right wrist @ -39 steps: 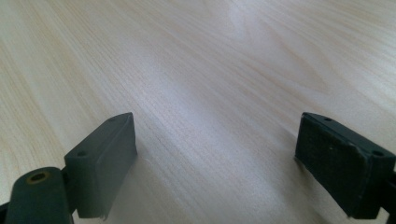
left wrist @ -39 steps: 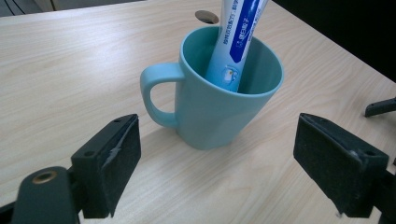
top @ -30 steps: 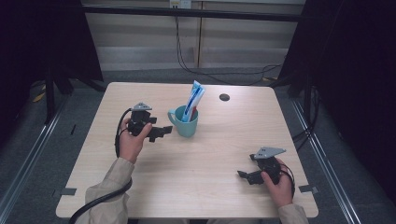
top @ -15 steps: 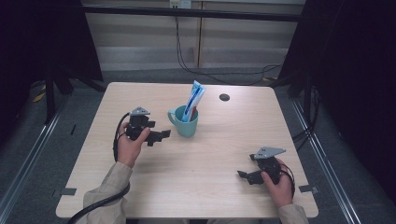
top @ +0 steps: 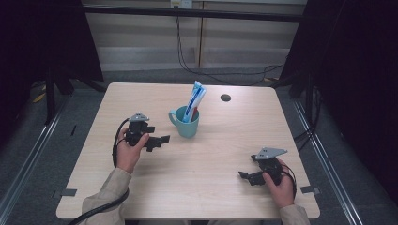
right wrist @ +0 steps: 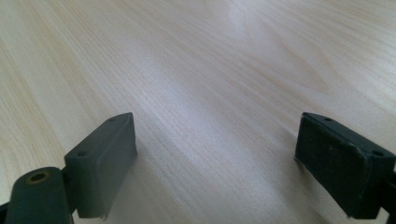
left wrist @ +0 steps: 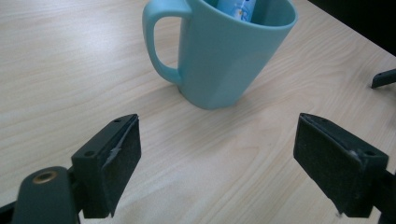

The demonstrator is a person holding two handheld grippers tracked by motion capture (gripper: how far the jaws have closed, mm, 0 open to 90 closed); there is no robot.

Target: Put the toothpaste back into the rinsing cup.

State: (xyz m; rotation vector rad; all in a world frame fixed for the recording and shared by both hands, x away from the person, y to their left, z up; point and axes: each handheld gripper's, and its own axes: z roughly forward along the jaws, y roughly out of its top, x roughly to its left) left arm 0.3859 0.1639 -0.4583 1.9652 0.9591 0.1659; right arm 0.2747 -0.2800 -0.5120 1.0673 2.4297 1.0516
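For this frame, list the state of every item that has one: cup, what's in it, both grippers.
Teal ceramic mug: upright on the table, handle toward the left gripper, not gripped.
Blue and white toothpaste tube: standing tilted inside the mug, top sticking out above the rim.
Left gripper: jaws wide open, holding nothing, pointed at the mug, short of it.
Right gripper: jaws wide open, holding nothing, low over bare tabletop.
Small dark round disc: lying flat on the table, apart from the mug.
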